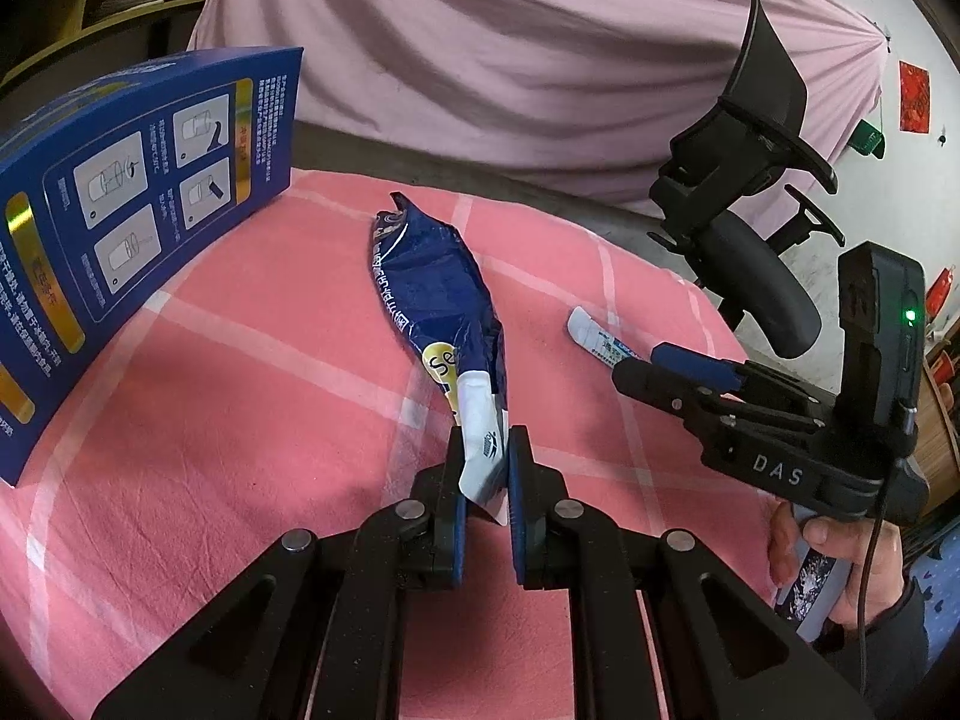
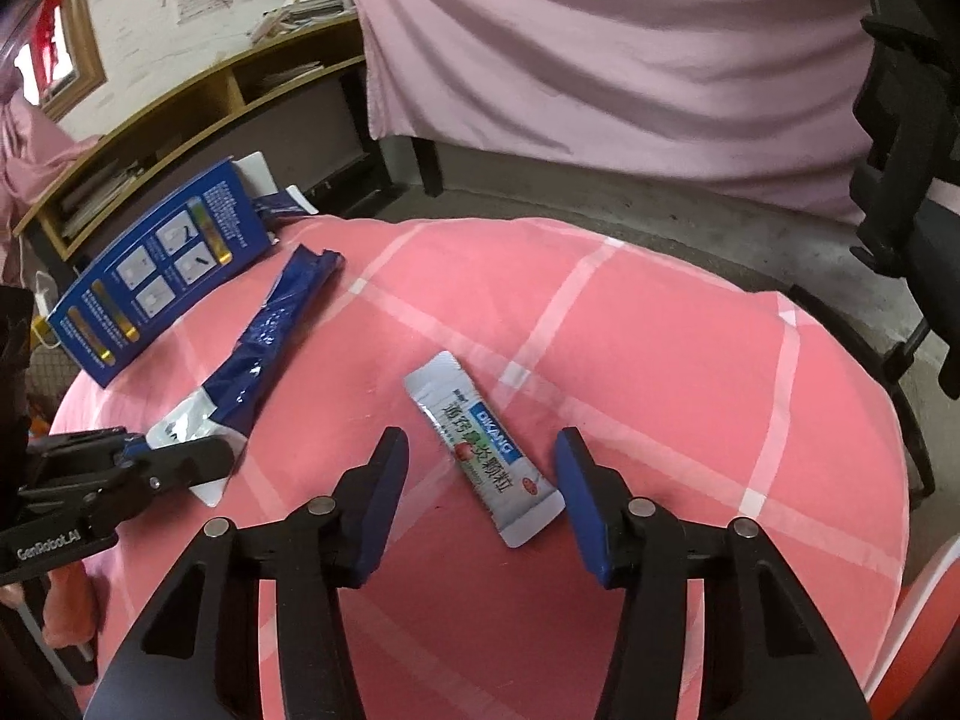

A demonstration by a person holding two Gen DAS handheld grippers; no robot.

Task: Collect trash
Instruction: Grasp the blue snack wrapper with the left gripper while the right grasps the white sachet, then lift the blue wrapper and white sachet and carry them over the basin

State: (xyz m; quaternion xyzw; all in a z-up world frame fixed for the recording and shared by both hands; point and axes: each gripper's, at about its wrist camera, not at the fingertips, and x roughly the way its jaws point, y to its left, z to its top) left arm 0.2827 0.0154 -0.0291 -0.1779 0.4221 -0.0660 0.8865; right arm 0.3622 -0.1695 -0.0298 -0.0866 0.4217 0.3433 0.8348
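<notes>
A crumpled blue wrapper point(image 1: 441, 294) with a white end lies on the pink checked tablecloth point(image 1: 240, 420). My left gripper point(image 1: 485, 462) is shut on the wrapper's white end; it also shows in the right wrist view point(image 2: 180, 456) with the wrapper point(image 2: 270, 324). A small white sachet point(image 2: 486, 447) with green and blue print lies flat on the cloth. My right gripper point(image 2: 480, 468) is open, its fingers on either side of the sachet, just above it. In the left wrist view the right gripper point(image 1: 660, 369) partly hides the sachet point(image 1: 591, 333).
A blue box point(image 1: 120, 228) with printed instructions stands at the table's left edge, also in the right wrist view point(image 2: 162, 258). A black office chair point(image 1: 756, 180) stands beyond the table's right side. A pink draped cloth point(image 2: 600, 48) hangs behind. Wooden shelves point(image 2: 180, 120) stand at the far left.
</notes>
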